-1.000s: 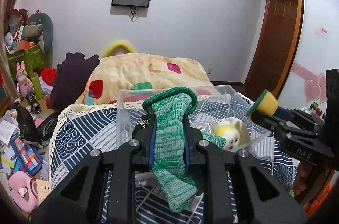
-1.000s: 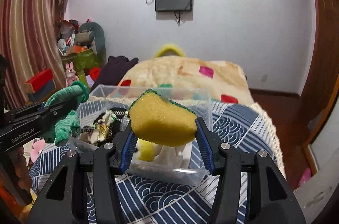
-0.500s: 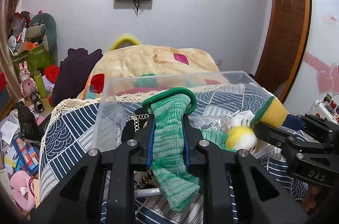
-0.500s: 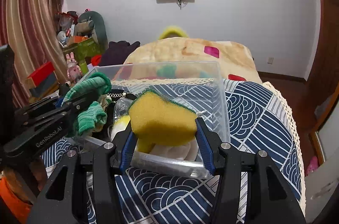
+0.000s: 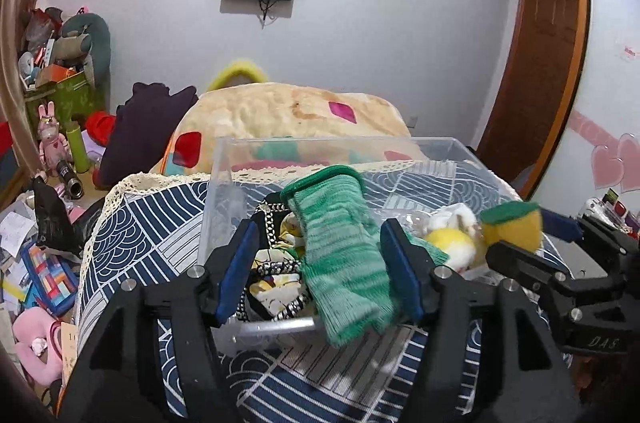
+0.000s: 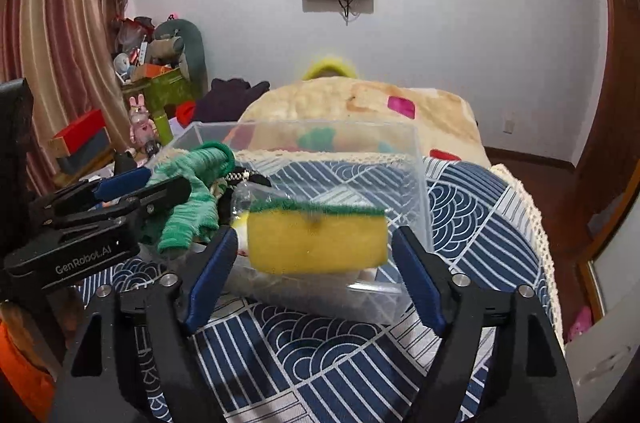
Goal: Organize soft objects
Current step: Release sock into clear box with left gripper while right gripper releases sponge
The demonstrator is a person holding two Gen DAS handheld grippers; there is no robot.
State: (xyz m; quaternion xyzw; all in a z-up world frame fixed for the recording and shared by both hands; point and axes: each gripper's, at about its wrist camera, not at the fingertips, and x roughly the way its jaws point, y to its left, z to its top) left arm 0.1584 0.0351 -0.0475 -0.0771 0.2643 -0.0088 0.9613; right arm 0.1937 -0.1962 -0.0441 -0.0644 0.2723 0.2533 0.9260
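A clear plastic bin (image 5: 224, 183) (image 6: 420, 191) stands on the bed's blue patterned cover. My left gripper (image 5: 320, 275) is open; a green knitted sock (image 5: 340, 255) lies loose between its jaws, draped over the bin's near rim. It also shows in the right wrist view (image 6: 192, 203). My right gripper (image 6: 312, 259) is open; a yellow sponge with a green top (image 6: 316, 239) sits between the spread jaws over the bin, free of both pads. The sponge also shows in the left wrist view (image 5: 512, 227). A yellow-and-white plush (image 5: 448, 243) and patterned fabric (image 5: 276, 279) lie in the bin.
A tan blanket with coloured patches (image 5: 288, 111) is heaped behind the bin. Dark clothing (image 5: 140, 127) lies at the left. Toys and boxes clutter the floor and shelf at the left (image 5: 52, 143). A wooden door (image 5: 536, 63) stands at the right.
Both grippers moved forward over the bin and opened. The sock and the sponge are released from the pads and sit loose between the jaws.
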